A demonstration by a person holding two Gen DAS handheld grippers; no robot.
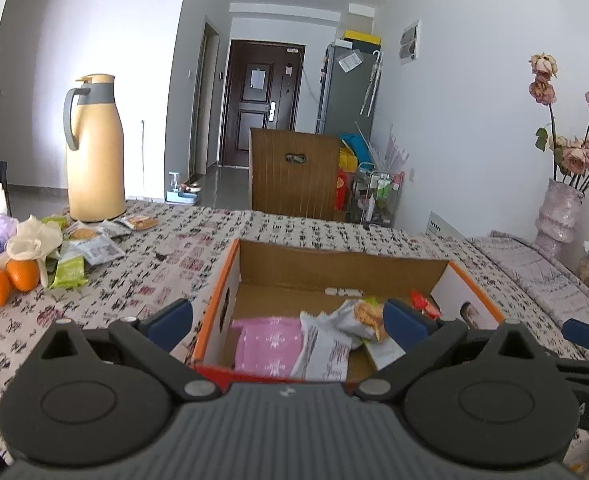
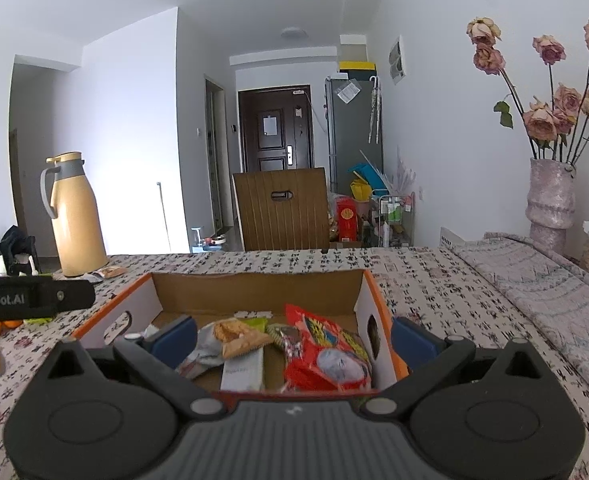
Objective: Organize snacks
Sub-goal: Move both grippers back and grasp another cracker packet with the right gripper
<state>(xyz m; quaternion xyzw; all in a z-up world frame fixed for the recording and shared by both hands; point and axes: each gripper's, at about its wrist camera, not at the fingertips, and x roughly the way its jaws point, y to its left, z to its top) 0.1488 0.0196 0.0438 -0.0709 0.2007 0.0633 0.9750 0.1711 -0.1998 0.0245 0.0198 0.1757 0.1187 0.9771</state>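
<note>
Left claw and right claw spread wide, holding nothing, poised over the open cardboard box mid-counter. Partway done: red snack bag and several packets inside. Left: loose snack packets near the counter's far left corner, beside the oranges.

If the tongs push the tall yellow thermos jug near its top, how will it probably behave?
The thermos jug stands tall on a fairly narrow base, so it would probably tip rather than slide. The tablecloth may add grip. Its smooth body looks slippery.
</note>
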